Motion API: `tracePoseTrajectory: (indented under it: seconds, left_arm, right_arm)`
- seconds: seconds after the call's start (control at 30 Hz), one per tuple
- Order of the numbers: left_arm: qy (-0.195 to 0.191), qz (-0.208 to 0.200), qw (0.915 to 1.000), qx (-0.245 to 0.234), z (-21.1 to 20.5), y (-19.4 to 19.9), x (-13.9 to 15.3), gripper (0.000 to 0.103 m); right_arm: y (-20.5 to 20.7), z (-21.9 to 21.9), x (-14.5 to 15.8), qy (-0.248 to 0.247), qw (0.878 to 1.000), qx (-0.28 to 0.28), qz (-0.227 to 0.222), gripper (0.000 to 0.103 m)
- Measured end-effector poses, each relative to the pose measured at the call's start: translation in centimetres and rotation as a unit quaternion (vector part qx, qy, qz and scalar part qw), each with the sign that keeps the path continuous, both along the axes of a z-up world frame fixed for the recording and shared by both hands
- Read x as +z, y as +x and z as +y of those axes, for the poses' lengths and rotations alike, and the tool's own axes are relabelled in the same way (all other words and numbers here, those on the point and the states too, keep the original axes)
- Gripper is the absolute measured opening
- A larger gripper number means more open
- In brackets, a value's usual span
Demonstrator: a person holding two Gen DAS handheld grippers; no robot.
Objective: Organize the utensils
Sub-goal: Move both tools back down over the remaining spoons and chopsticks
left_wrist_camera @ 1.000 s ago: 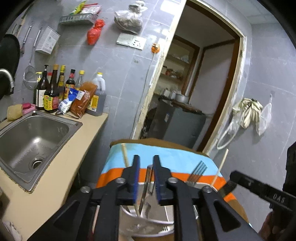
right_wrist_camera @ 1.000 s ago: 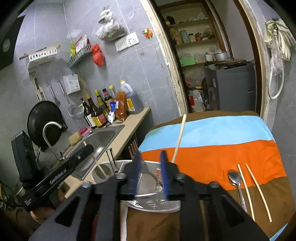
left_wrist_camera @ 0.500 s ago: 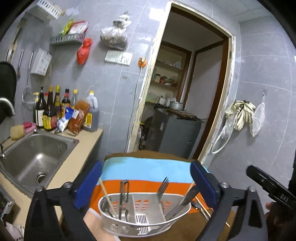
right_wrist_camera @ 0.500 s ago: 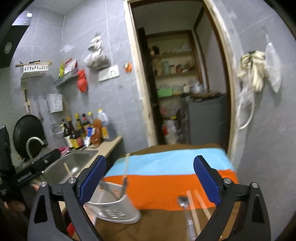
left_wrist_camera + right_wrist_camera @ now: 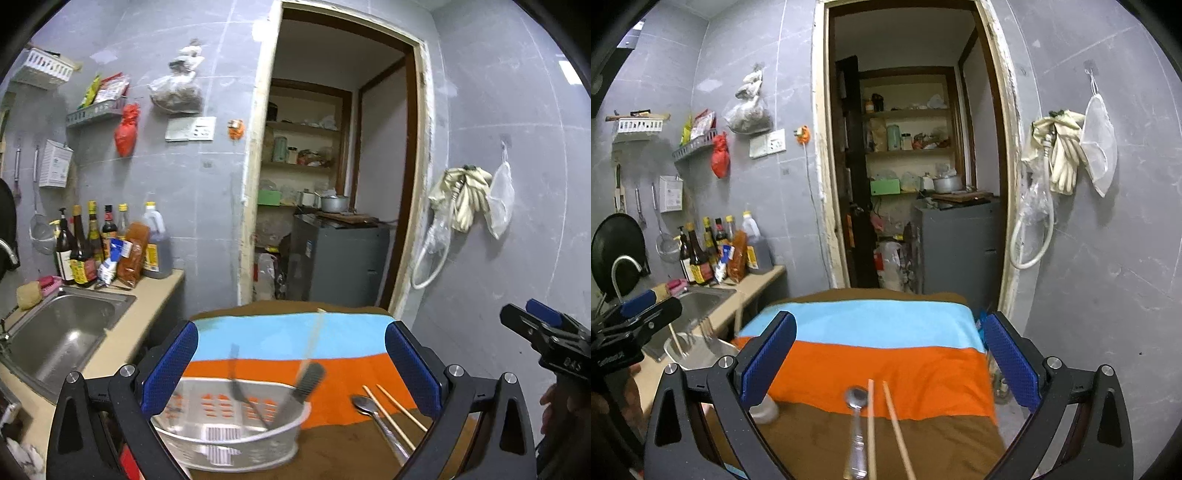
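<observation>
Standing open above the striped cloth [image 5: 288, 343], both grippers are holding nothing. The left gripper [image 5: 291, 373] is spreading its blue-padded fingers [image 5: 170, 365] wide, with the white utensil basket [image 5: 236, 439] showing below and between them, untouched. The right gripper [image 5: 886, 365] is still widening its fingers [image 5: 1012, 365]; between them only cloth and loose utensils are showing.

Taking the basket as the landmark:
- Inside it, a dark-handled utensil [image 5: 306, 380] and a fork [image 5: 240, 387] are leaning, blurred, together with one chopstick [image 5: 314, 339] rising above the rim.
- Just to its right, a metal spoon [image 5: 373, 413] is lying flat where the orange band meets the brown one.
- Beside the spoon, farther from the basket, a pair of chopsticks [image 5: 391, 410] is lying loosely parallel.
- To its left, a steel sink [image 5: 62, 332] is sitting in the beige desk [image 5: 122, 343], with sauce bottles [image 5: 88, 247] lined up along the wall beyond the sink.

In the right wrist view the spoon [image 5: 857, 417] and the chopsticks [image 5: 882, 428] are lying straight ahead, and the basket [image 5: 698, 354] is only partly visible at the left edge of the cloth.
</observation>
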State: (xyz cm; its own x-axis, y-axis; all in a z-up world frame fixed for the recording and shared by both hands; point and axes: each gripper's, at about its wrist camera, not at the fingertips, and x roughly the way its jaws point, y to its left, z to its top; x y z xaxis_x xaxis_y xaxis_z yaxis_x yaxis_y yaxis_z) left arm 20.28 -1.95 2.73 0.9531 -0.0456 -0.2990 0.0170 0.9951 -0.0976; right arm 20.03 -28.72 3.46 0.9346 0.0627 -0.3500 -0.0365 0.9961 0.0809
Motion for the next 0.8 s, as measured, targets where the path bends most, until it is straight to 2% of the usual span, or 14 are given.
tracePoseTrajectory:
  seconds: [0.3, 0.6, 0.73, 0.8]
  left_arm:
    - [-0.018, 0.047, 0.9987, -0.001, -5.2, 1.3, -4.1, 0.102]
    - [-0.047, 0.121, 0.9912, -0.022, -7.6, 4.4, -9.4, 0.101]
    - [-0.064, 0.161, 0.9845, -0.027, -7.7, 6.1, -11.7, 0.091]
    - [-0.077, 0.183, 0.9796, -0.028, -7.6, 6.9, -12.9, 0.086]
  right_arm:
    - [3.4, -5.0, -4.7, -0.001, 0.998, 0.028, 0.06, 0.1]
    - [5.9, -6.8, -11.1, 0.015, 0.988, 0.066, 0.136, 0.098]
    - [7.4, -6.3, -14.2, 0.03, 0.979, 0.093, 0.177, 0.085]
    - [8.0, -5.9, -15.5, 0.036, 0.975, 0.107, 0.192, 0.071]
